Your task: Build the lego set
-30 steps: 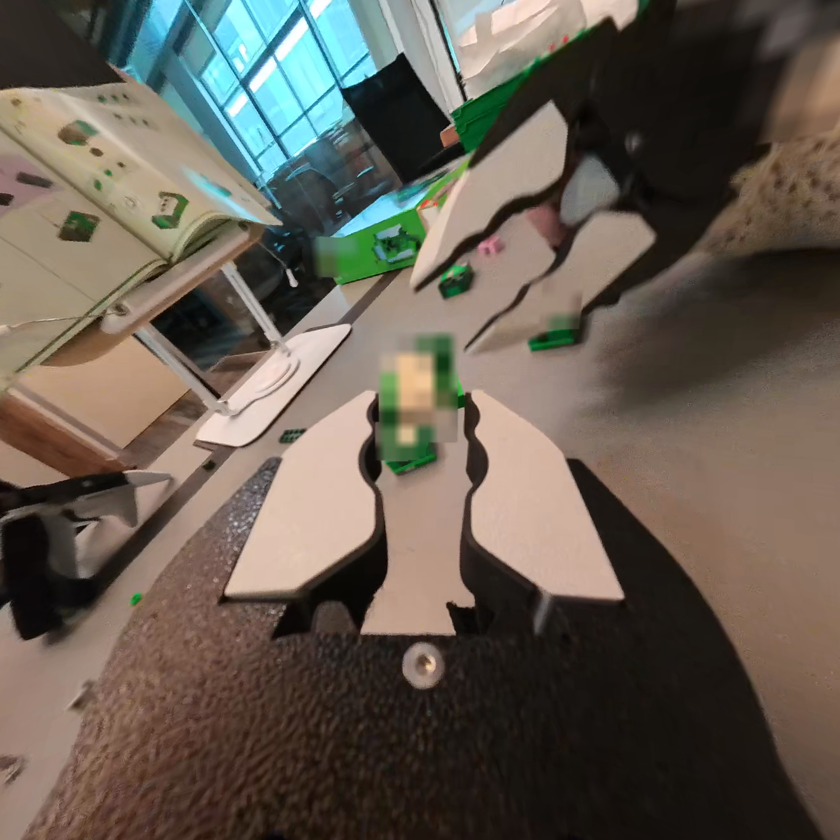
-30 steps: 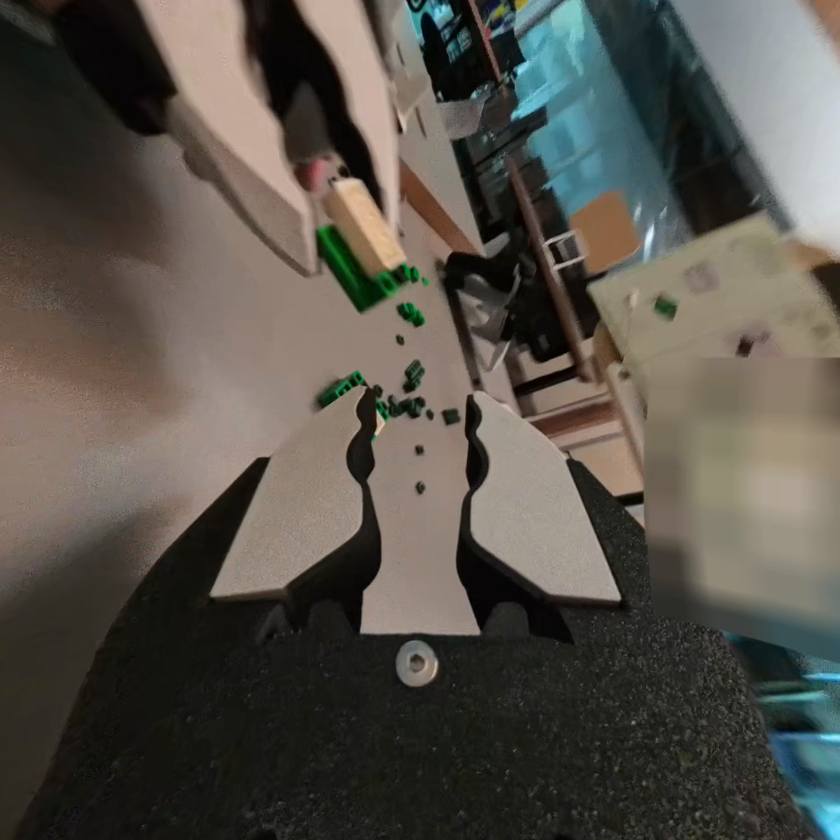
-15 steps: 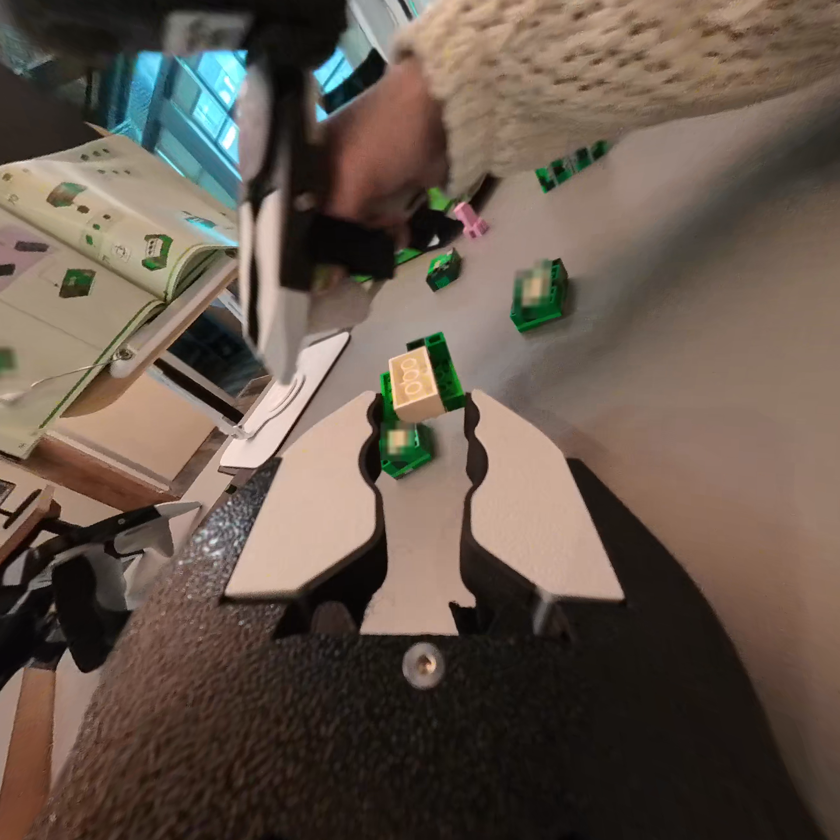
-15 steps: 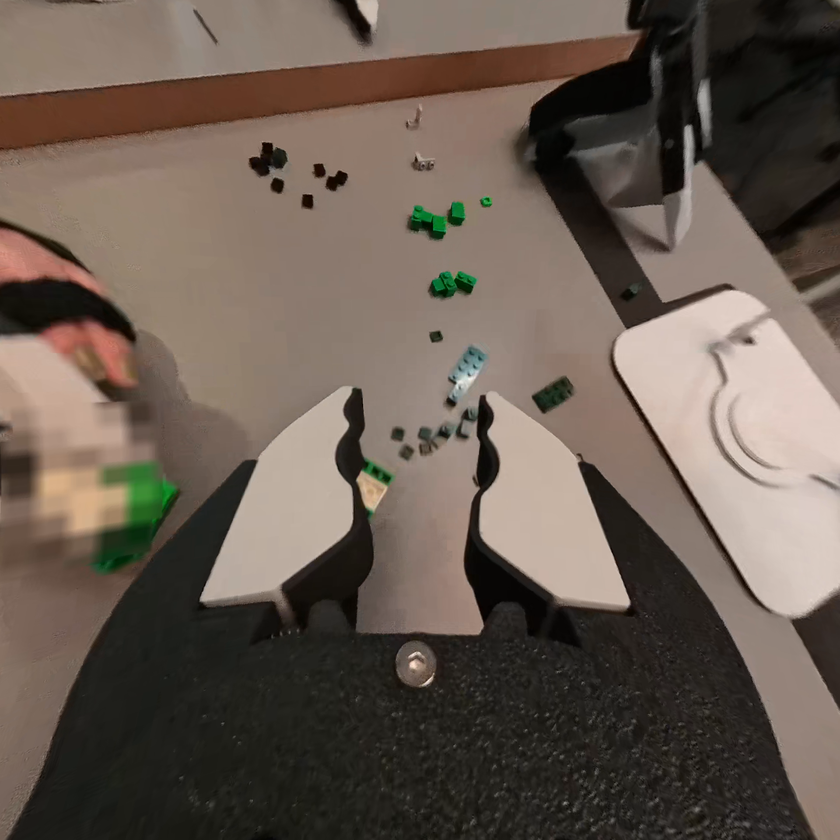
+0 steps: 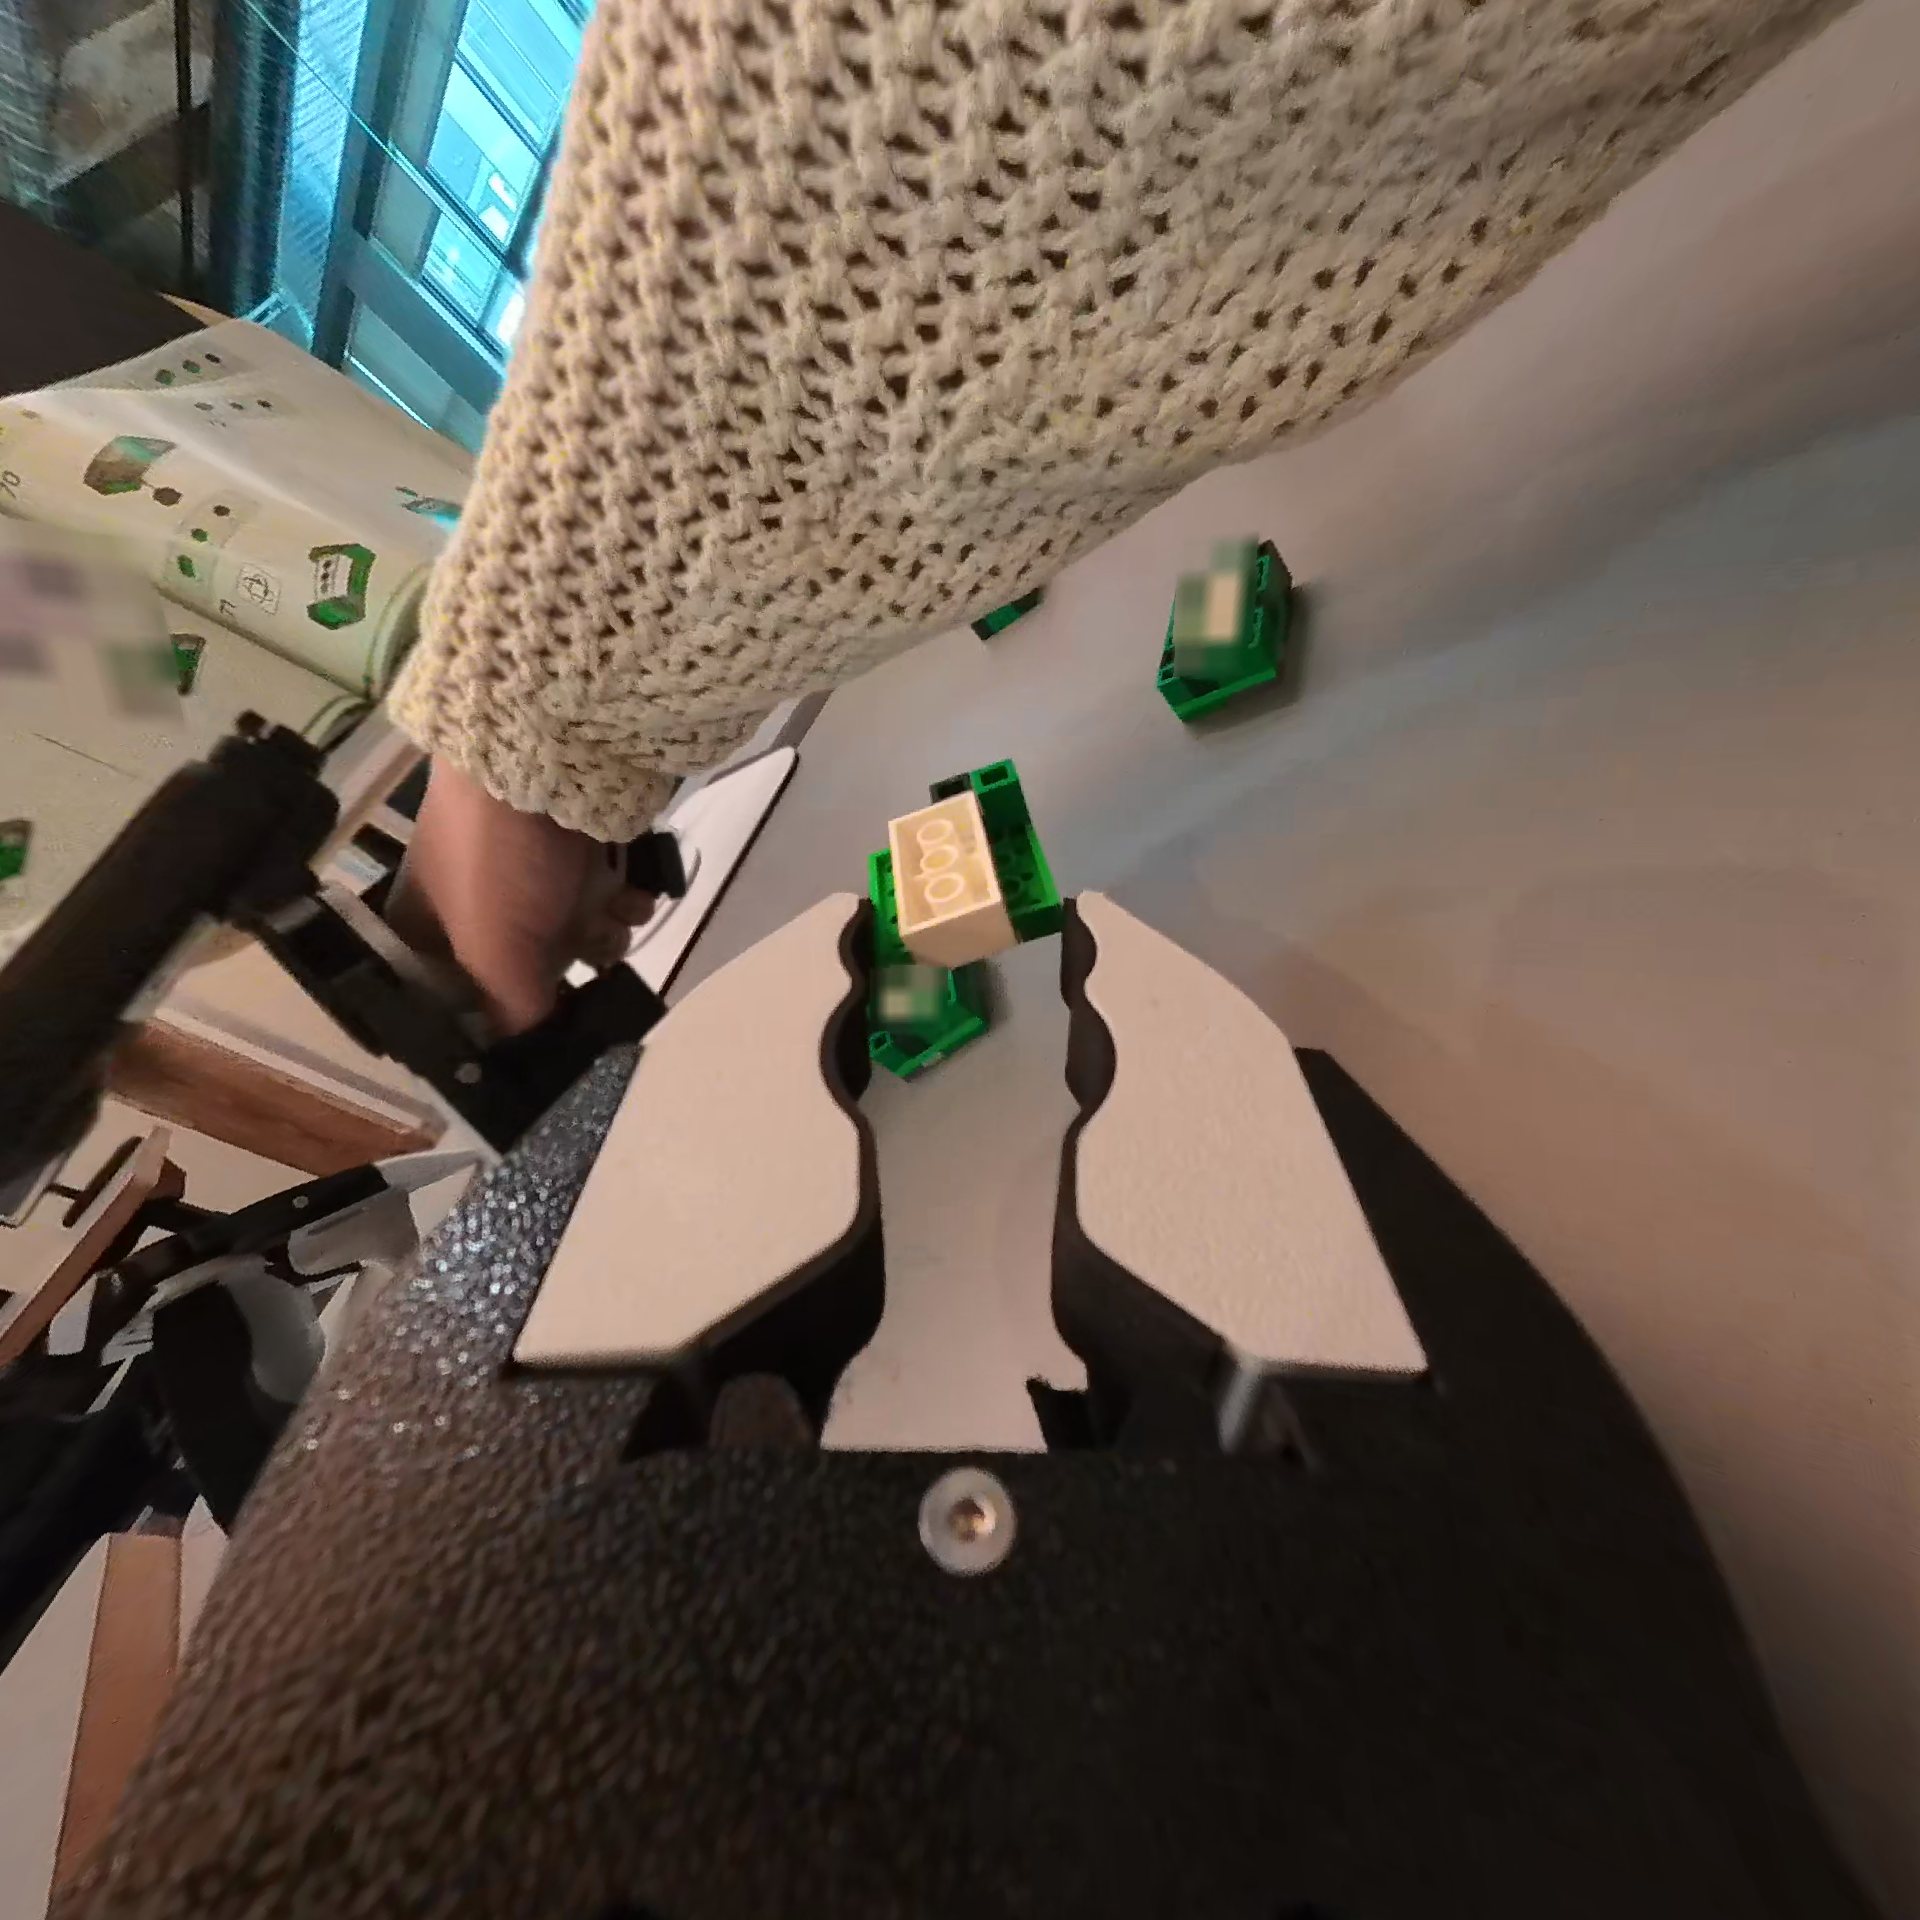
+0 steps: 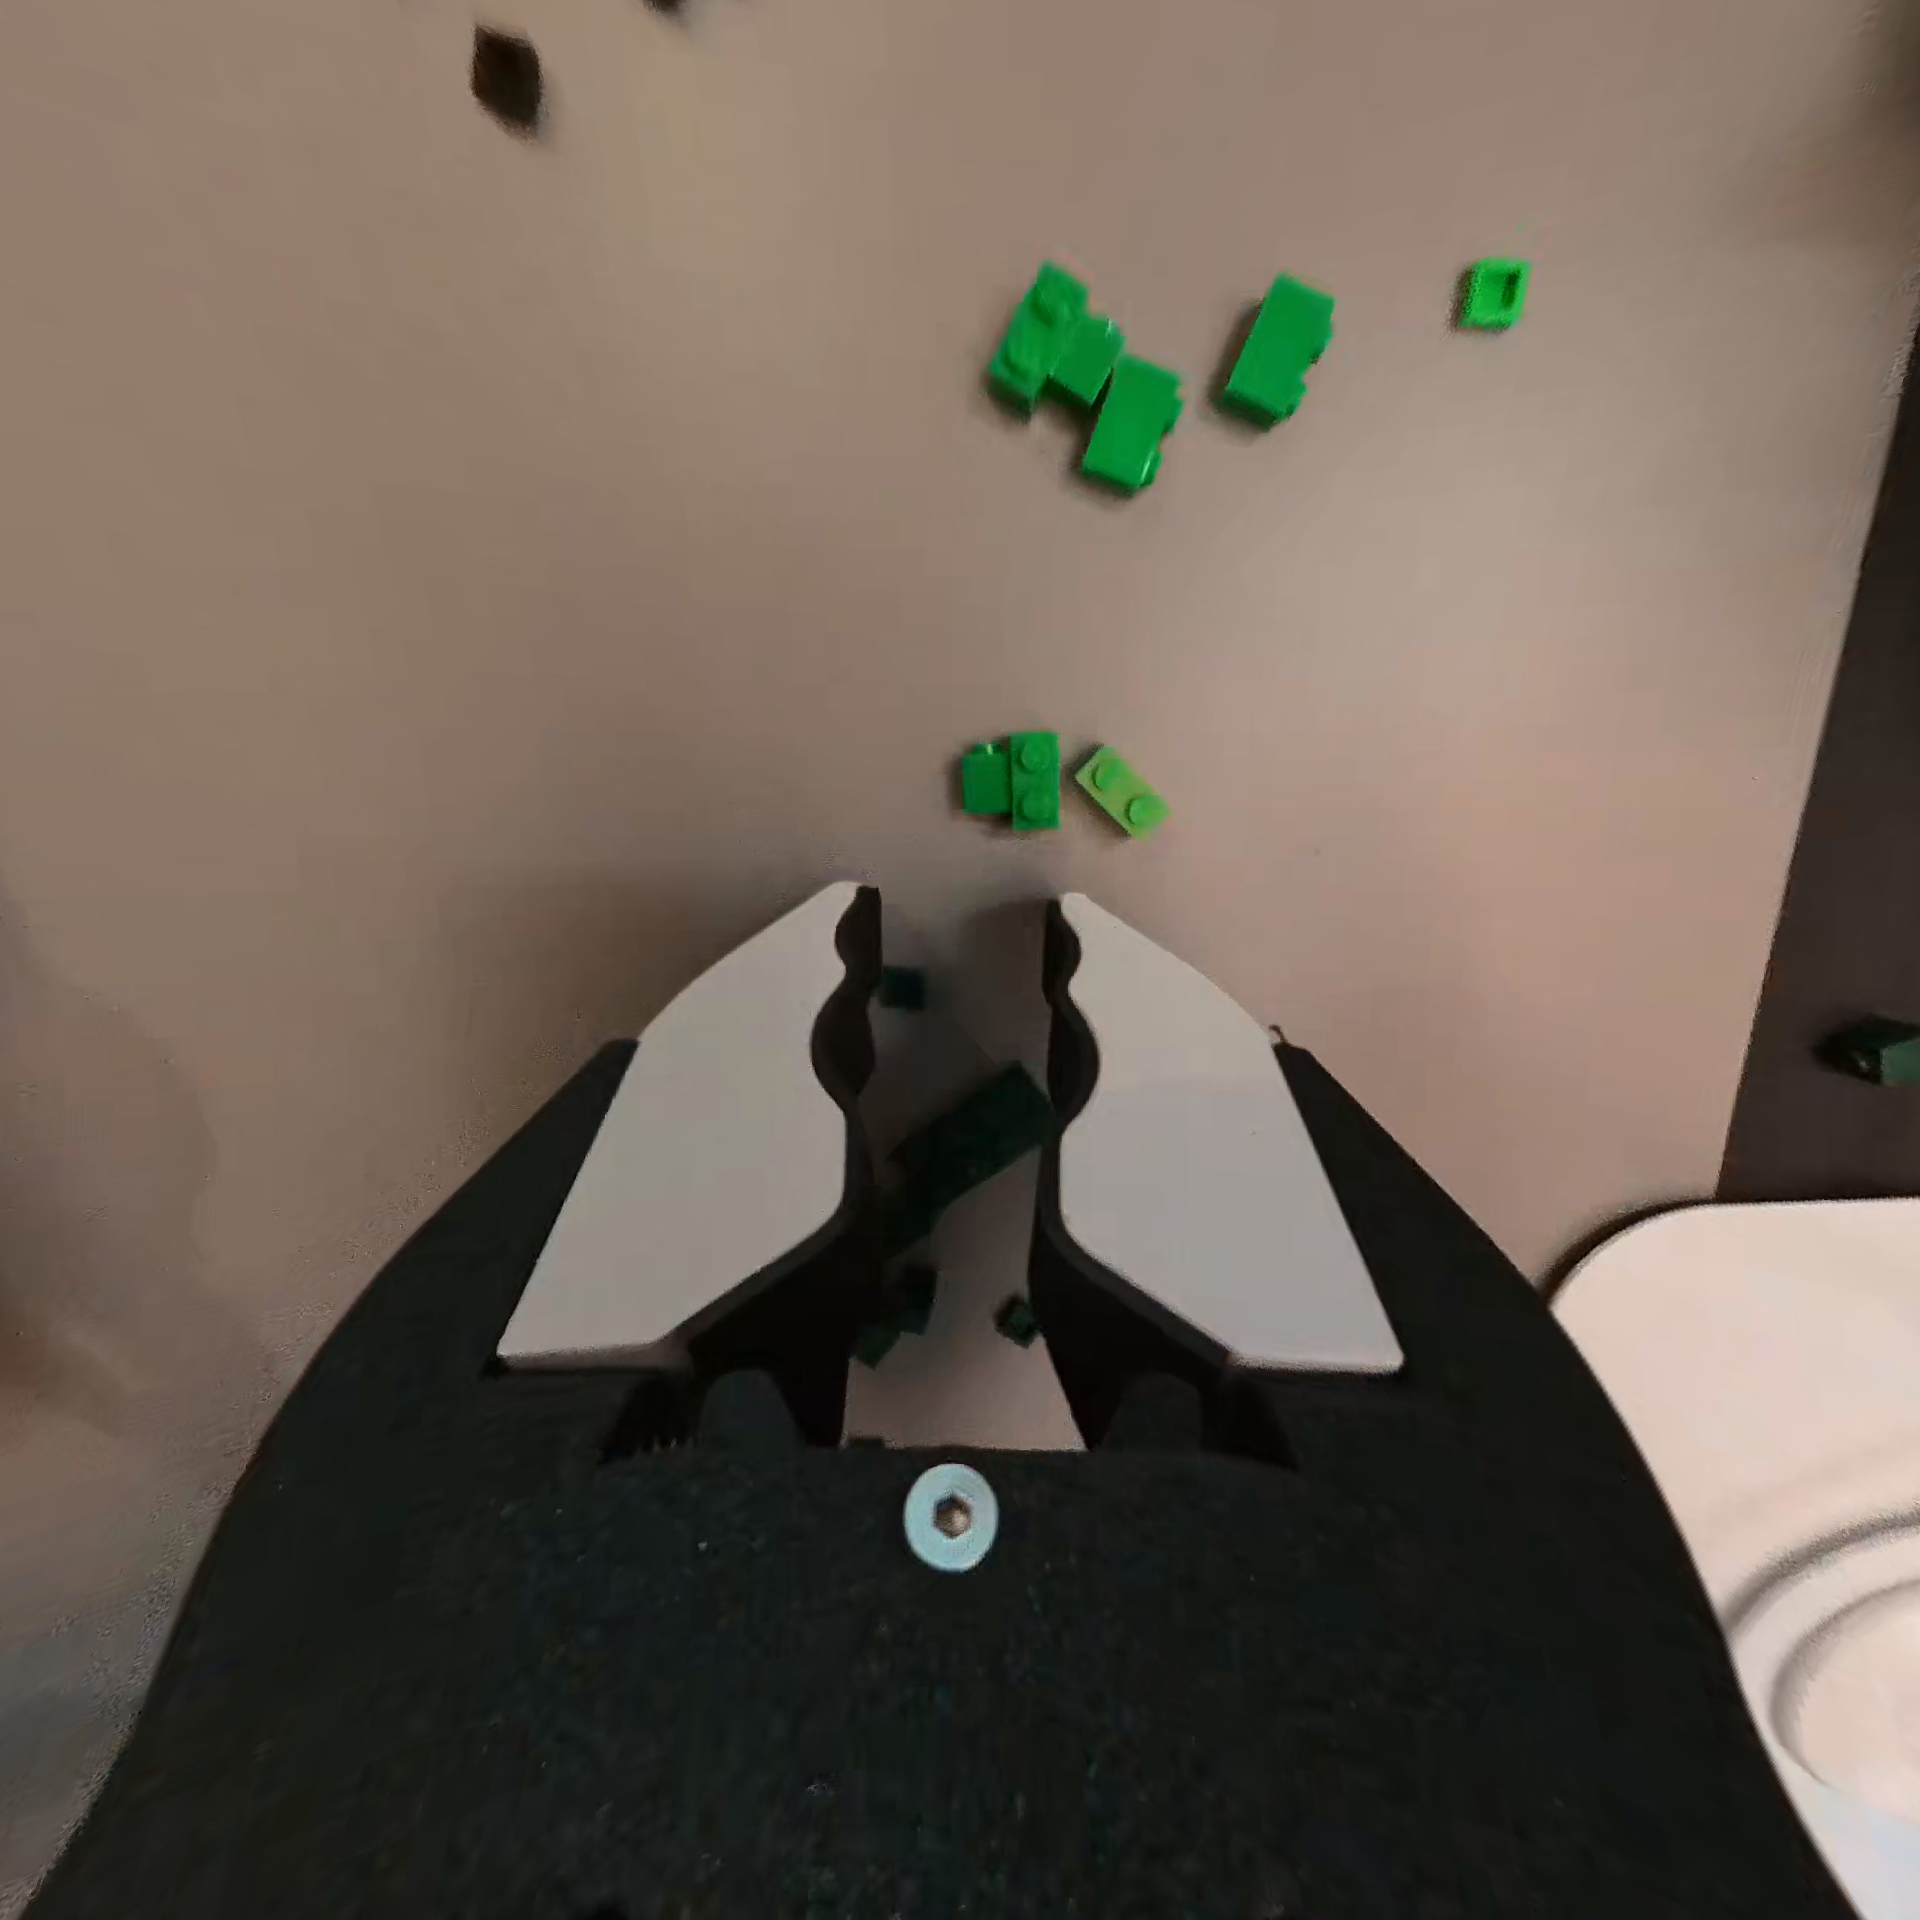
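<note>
My left gripper (image 5: 968,909) is shut on a green and cream lego assembly (image 5: 951,883) and holds it at the fingertips above the grey table (image 5: 1558,935). A person's knitted sleeve (image 5: 935,364) and hand (image 5: 499,904) cross the left wrist view above it. My right gripper (image 6: 964,902) points down at the table (image 6: 416,520) with its jaws apart. A dark plate (image 6: 966,1153) lies slantwise between its fingers; I cannot tell whether they touch it. Small dark pieces (image 6: 899,987) lie around it.
Bright green bricks lie ahead of the right gripper: a near group (image 6: 1023,781) and a far cluster (image 6: 1091,384). A second green assembly (image 5: 1226,634) sits on the table. The instruction booklet (image 5: 208,540) rests on a stand with a white base (image 6: 1766,1507). A dark strip (image 6: 1870,623) borders the table. One gripper's finger ends stand about 20 cm off the other's. My right tips are roughly 20 cm from the white base (image 6: 1766,1507).
The right gripper swung away from the left's assembly, down over the loose pieces, and moved forward over the dark plate with its jaws narrower. The left gripper kept its hold.
</note>
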Motion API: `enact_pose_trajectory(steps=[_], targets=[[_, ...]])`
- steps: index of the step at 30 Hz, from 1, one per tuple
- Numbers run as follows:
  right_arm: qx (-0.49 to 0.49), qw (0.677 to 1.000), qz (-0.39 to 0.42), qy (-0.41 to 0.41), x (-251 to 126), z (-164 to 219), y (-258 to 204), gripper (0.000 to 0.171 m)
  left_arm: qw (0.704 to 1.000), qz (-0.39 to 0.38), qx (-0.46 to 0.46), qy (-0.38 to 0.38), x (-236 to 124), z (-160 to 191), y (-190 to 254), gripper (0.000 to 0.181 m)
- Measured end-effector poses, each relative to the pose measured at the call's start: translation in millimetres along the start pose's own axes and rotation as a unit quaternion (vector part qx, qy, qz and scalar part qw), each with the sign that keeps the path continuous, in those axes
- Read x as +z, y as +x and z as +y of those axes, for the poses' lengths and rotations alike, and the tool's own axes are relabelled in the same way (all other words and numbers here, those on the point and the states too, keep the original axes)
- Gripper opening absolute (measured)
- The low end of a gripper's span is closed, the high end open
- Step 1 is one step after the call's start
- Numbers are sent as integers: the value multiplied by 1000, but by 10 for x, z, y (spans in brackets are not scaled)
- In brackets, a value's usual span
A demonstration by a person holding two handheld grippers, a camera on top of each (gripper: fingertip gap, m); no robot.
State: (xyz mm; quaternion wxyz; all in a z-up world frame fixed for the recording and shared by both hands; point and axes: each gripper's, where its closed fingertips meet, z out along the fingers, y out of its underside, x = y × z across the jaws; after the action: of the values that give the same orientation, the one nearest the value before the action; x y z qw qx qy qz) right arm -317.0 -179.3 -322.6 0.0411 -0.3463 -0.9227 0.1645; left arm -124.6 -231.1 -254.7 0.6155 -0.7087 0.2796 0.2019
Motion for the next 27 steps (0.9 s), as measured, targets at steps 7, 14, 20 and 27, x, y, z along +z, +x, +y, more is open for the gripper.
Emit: enact_pose_trajectory(steps=[7, 14, 20, 27], targets=[[-26, 998, 32, 53, 55, -123, 157, 18, 1000, 8, 10, -5, 17, 11, 39, 34], [-81, 992, 33, 92, 48, -143, 160, 0, 999, 7, 30, -9, 13, 25, 47, 34], [-124, 981, 107, 103, -130, -72, 158, 0, 1000, 9, -26, -5, 21, 39, -6, 34], [-195, 972, 127, 25, -83, -95, 368, 9, 1000, 15, -11, -15, 29, 70, 24, 34]])
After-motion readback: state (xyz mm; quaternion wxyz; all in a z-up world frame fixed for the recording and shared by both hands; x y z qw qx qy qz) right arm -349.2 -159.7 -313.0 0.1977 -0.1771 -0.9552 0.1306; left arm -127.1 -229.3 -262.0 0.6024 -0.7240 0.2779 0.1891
